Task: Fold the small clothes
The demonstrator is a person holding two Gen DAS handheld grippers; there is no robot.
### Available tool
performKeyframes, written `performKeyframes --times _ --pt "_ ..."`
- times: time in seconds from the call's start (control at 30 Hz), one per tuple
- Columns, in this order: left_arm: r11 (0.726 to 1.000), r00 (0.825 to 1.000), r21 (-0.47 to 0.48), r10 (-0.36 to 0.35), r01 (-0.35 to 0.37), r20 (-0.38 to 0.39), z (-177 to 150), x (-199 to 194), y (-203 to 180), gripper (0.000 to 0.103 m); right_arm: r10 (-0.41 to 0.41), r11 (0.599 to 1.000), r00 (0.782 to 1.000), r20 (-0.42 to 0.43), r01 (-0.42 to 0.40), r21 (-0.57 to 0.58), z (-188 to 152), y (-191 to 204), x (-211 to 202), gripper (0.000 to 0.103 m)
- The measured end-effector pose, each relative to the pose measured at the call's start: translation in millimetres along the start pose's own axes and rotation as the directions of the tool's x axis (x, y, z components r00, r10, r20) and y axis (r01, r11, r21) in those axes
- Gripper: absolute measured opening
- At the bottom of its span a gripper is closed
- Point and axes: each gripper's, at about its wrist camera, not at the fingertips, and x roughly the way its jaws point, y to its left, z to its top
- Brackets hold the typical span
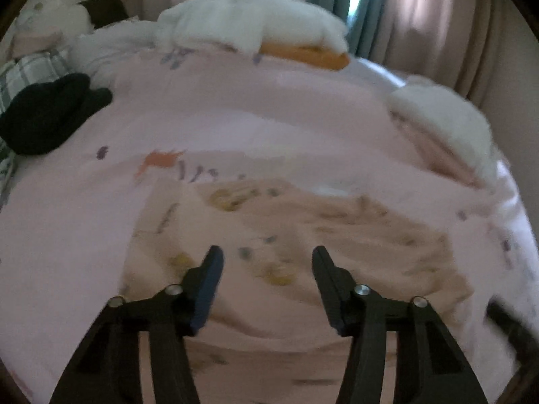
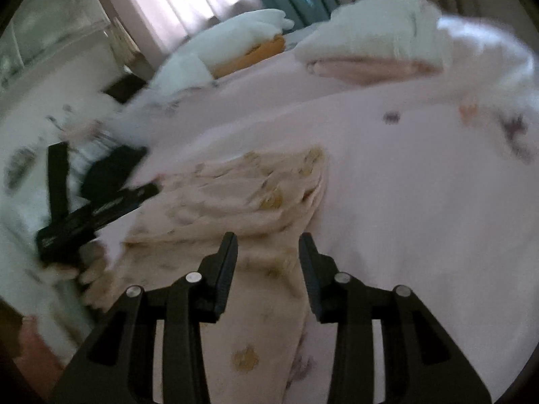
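A small pale peach garment (image 1: 303, 232) with yellow prints lies crumpled on the pink bedsheet (image 1: 235, 107). My left gripper (image 1: 267, 254) is open and empty, just above the garment's near part. In the right wrist view the same garment (image 2: 242, 195) lies rumpled. My right gripper (image 2: 267, 240) is open and empty over its near right edge. The left gripper (image 2: 101, 208) shows there at the garment's left side, held by a hand.
A black garment (image 1: 47, 111) lies at the left on the bed. White pillows (image 1: 252, 20) with an orange cushion (image 1: 310, 54) sit at the far end. A folded white and pink pile (image 1: 444, 124) lies at the right. Curtains hang behind.
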Motion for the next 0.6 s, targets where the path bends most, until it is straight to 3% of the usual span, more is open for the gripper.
performKeyframes --times 0.07,0.17,0.23,0.27,0.37,0.53,0.6 --pt "0.996 0.997 0.070 0.063 -0.060 -0.038 0 12 1 0.055 -0.053 0.998 0.999 -0.010 0.053 0.039 20 3 26 0.039" --pt "0.996 0.988 0.091 0.014 0.000 -0.156 -13 35 17 0.053 -0.078 0.989 0.991 -0.112 0.091 0.119 40 1 77 0.039" --pt "0.988 0.995 0.151 0.052 -0.039 -0.087 -24 30 24 0.052 -0.111 0.989 0.978 -0.178 0.126 0.080 36 8 103 0.035" --pt "0.979 0.994 0.188 0.090 -0.077 -0.061 -31 27 25 0.052 -0.167 0.985 0.970 -0.175 0.173 0.020 30 14 109 0.034" --pt "0.980 0.997 0.194 0.047 -0.036 -0.055 -43 17 36 0.052 -0.244 0.968 0.959 -0.147 0.232 -0.094 16 26 101 0.033" --pt "0.993 0.993 0.118 -0.016 0.030 -0.117 -47 6 56 0.052 -0.275 0.956 0.948 -0.163 0.252 -0.148 2 21 77 0.031" --pt "0.991 0.993 0.136 -0.001 0.018 -0.122 -51 -2 63 0.052 -0.312 0.948 0.931 -0.190 0.291 -0.129 -5 12 67 0.032"
